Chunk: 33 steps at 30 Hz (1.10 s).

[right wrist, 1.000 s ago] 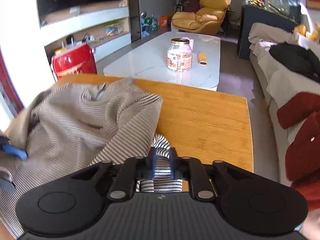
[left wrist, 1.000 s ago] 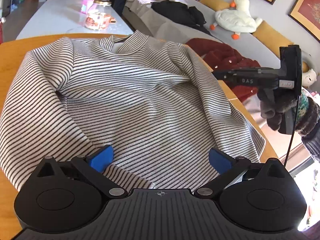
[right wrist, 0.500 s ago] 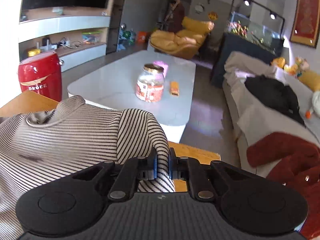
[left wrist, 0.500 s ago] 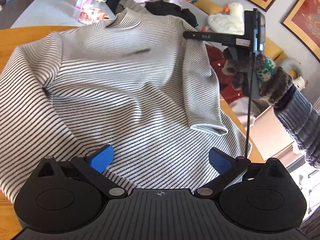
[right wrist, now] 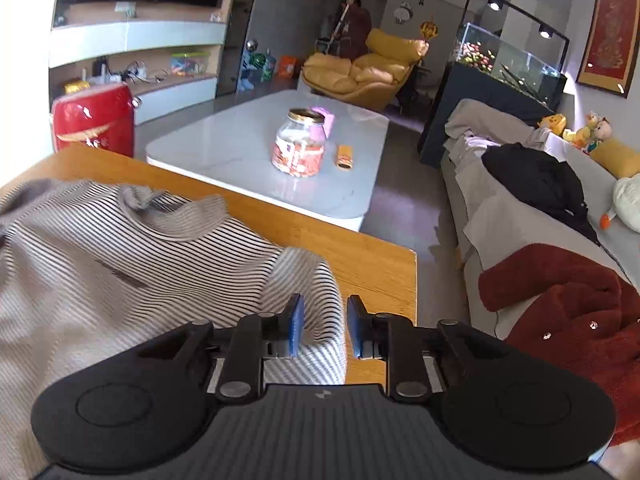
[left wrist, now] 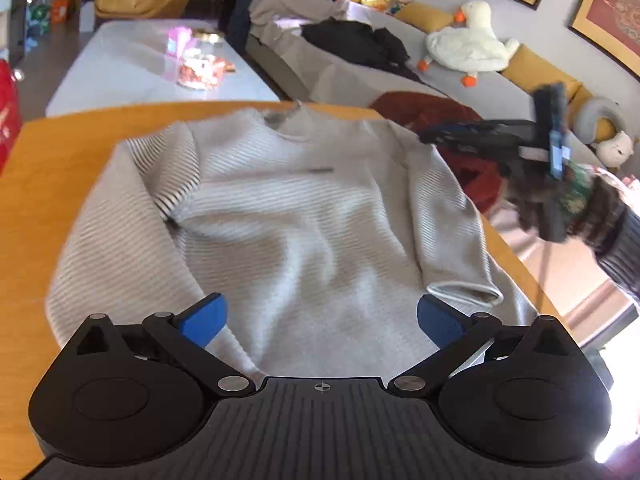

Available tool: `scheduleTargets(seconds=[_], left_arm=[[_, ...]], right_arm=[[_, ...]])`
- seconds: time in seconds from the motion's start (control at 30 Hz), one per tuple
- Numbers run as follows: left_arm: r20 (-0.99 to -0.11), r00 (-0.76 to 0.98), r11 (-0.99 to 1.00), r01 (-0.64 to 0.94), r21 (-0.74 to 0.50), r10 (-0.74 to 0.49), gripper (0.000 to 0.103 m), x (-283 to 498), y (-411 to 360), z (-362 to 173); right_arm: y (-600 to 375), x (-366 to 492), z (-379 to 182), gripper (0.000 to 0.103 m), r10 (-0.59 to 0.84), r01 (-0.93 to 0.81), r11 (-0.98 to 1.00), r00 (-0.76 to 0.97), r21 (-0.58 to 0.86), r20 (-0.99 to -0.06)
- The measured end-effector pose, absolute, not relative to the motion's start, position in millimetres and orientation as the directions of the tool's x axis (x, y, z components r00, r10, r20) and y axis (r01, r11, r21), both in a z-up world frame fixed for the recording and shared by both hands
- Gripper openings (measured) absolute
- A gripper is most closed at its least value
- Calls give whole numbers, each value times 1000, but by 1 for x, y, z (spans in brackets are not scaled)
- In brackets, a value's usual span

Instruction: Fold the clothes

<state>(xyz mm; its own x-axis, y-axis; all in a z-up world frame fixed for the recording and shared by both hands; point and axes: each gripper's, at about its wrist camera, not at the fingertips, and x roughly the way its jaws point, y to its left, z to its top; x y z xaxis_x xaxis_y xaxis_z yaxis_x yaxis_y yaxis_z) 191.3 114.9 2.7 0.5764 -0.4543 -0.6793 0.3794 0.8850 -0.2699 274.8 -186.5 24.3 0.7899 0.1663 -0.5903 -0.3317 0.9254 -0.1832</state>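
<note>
A black-and-white striped sweater (left wrist: 304,220) lies front-up on the wooden table (left wrist: 60,152), both sleeves folded in over the body. My left gripper (left wrist: 320,320) hovers open above its hem, with its blue pads (left wrist: 204,318) wide apart and nothing held. In the right wrist view the sweater (right wrist: 120,280) fills the left side. My right gripper (right wrist: 325,325) is open at the sweater's right shoulder edge, with slack fabric lying between its fingers. The left wrist view shows the right gripper (left wrist: 436,134), blurred, in a gloved hand beyond the table's right edge.
The table's far right corner (right wrist: 400,256) is bare wood. Beyond it stand a white coffee table (right wrist: 240,160) with a jar (right wrist: 298,148), a red canister (right wrist: 94,120), and a sofa with a red fleece coat (right wrist: 560,312) and a goose plush (left wrist: 472,44).
The right gripper, which was shut on the sweater's right shoulder and lifting it, has lowered and opened. The sweater has dropped flat onto the table. The left gripper stayed open.
</note>
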Motion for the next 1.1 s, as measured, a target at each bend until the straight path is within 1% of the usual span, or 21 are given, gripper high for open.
scheduleTargets(seconds=[0.07,0.1,0.17,0.23,0.27,0.33,0.37,0.4,0.43,0.47,0.53,0.57,0.73,0.93,1.1], left_arm=[[-667,647,927,309,-213,-369,103,198,122,10],[-657,678,943,271,-193,-329,103,200,126,13],[-633,727,964,205,-172,-267,103,203,132,18],[-612,748,966,175,-190,-256,103,205,135,24],[-603,756,965,167,-201,-256,103,205,136,26],[-592,756,958,176,-227,-279,103,203,135,28],[-590,754,954,180,-238,-289,103,201,134,28],[-591,749,951,184,-247,-298,103,200,134,27],[-594,744,949,187,-255,-306,103,198,135,26],[-597,738,947,191,-260,-313,103,195,135,24],[-604,728,944,203,-261,-324,103,188,136,22],[-604,728,943,210,-257,-326,103,184,136,22],[-586,741,945,254,-207,-328,103,161,142,27],[-581,741,942,268,-204,-337,103,151,150,25],[-581,742,942,241,-236,-335,103,149,162,21]], right_arm=[[-181,242,37,52,257,-415,899,754,-136,-605],[-178,226,43,56,301,-456,883,733,-112,-611],[-161,194,40,57,368,-548,831,665,-90,-650],[-140,166,24,57,389,-620,777,604,-104,-696],[-131,156,15,57,375,-639,757,593,-134,-713],[-117,140,-8,57,297,-633,726,640,-268,-708],[-111,132,-20,52,256,-623,705,668,-338,-699],[-111,130,-23,48,257,-617,701,686,-357,-681],[-113,133,-22,10,254,-612,707,687,-354,-680],[-119,140,-16,8,243,-591,721,705,-362,-666],[-132,156,6,8,230,-536,760,751,-368,-619],[-138,165,22,3,234,-509,785,772,-354,-591],[-170,207,100,3,230,-373,889,864,-264,-447],[-207,258,194,3,180,-216,970,947,-113,-266],[-139,294,182,3,307,-348,933,901,-89,-307]])
